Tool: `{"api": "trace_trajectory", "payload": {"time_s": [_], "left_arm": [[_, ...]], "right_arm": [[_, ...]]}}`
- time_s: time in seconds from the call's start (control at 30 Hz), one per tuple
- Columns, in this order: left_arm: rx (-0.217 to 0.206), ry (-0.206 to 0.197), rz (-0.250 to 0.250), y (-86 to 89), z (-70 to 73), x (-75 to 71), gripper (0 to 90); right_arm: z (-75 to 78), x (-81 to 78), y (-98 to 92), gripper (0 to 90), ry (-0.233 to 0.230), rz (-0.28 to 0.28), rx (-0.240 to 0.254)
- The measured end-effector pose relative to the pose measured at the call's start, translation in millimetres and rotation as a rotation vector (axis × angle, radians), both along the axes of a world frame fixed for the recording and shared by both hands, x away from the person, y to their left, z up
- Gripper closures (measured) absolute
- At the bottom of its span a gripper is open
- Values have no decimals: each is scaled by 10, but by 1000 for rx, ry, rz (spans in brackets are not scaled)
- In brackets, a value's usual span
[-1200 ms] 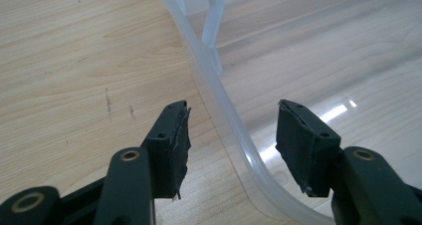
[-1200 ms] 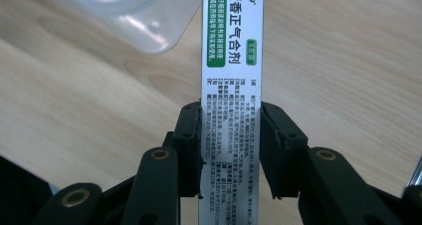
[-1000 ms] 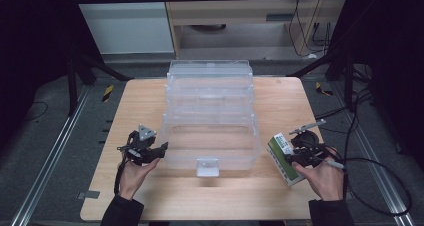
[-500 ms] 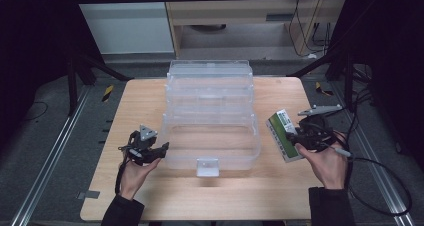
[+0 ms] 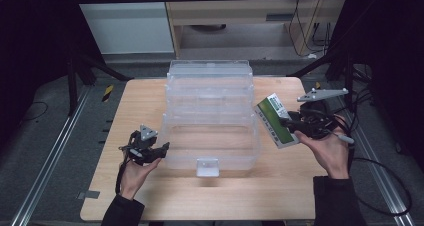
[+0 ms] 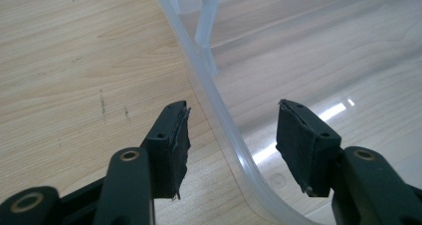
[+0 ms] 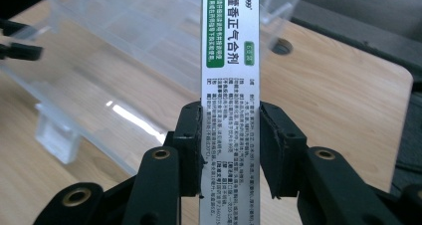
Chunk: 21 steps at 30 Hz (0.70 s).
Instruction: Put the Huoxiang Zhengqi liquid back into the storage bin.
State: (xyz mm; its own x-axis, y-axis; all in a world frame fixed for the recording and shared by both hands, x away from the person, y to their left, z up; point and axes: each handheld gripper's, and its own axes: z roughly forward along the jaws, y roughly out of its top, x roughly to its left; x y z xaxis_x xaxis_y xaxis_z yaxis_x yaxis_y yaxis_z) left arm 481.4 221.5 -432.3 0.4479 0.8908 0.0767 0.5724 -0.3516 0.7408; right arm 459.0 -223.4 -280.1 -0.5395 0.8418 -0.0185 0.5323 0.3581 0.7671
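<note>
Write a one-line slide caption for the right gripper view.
Right gripper clamps a white and green medicine box above the wooden table, beside an open clear plastic organiser.

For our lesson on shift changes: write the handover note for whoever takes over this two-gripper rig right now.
Right gripper: shut on the white and green box, held in the air by the clear bin's right side.
Left gripper: open, jaws either side of the bin's front left rim, not clamping.
Done: box picked up.
Left, probably: set the box in the bin's open front tray, then release.
</note>
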Motion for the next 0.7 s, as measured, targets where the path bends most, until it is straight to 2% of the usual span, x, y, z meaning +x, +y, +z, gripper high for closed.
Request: {"api": "trace_trajectory", "payload": {"time_s": [0.2, 0.43, 0.7], "left_arm": [[0, 1, -1, 1, 0, 1, 458], [-1, 2, -2, 2, 0, 2, 457], [-1, 7, -3, 3, 0, 7, 457]], "right_arm": [[133, 40, 173, 647, -24, 93, -22], [132, 200, 382, 646, -2, 259, -57], [98, 379, 568, 645, 35, 420, -100]]}}
